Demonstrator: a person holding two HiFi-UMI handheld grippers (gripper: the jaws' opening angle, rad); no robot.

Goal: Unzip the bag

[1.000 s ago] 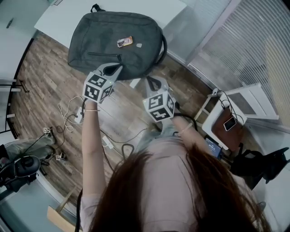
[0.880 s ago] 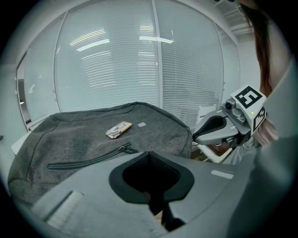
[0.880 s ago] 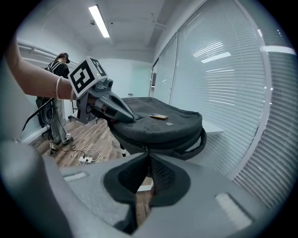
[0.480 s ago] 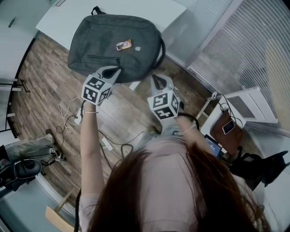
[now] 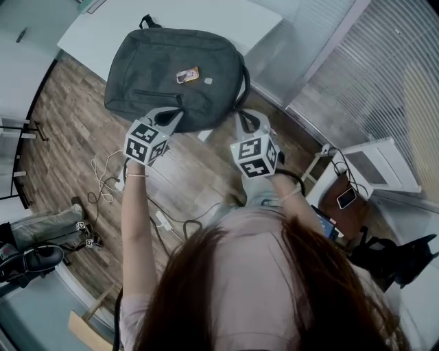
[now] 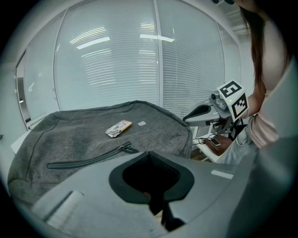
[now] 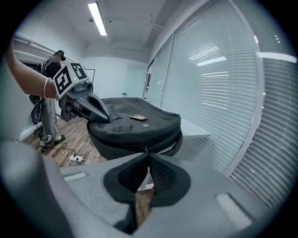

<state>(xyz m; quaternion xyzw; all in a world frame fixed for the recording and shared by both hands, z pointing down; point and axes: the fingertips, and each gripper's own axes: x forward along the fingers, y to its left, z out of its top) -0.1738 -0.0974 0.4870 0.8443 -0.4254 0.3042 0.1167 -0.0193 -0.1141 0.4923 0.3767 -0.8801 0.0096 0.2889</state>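
A grey backpack (image 5: 178,68) lies flat on a white table (image 5: 171,20), with a small packet (image 5: 186,74) on top of it. My left gripper (image 5: 177,114) is shut, its tips against the bag's near edge by the front pocket zipper (image 6: 88,158); whether it pinches fabric is hidden. In the right gripper view the left gripper (image 7: 106,118) rests on the bag (image 7: 135,128). My right gripper (image 5: 241,115) is at the bag's near right corner. Its jaws (image 7: 147,153) are shut on the main zipper's pull at the side seam.
The table edge runs under the bag. Cables and a power strip (image 5: 103,178) lie on the wooden floor. A small stand with a phone (image 5: 346,197) is to the right, by the window blinds. A person's legs (image 5: 41,226) show at the left.
My right gripper has slid to the right along the bag's near edge, toward its right corner. The left gripper has stayed at the bag's front edge.
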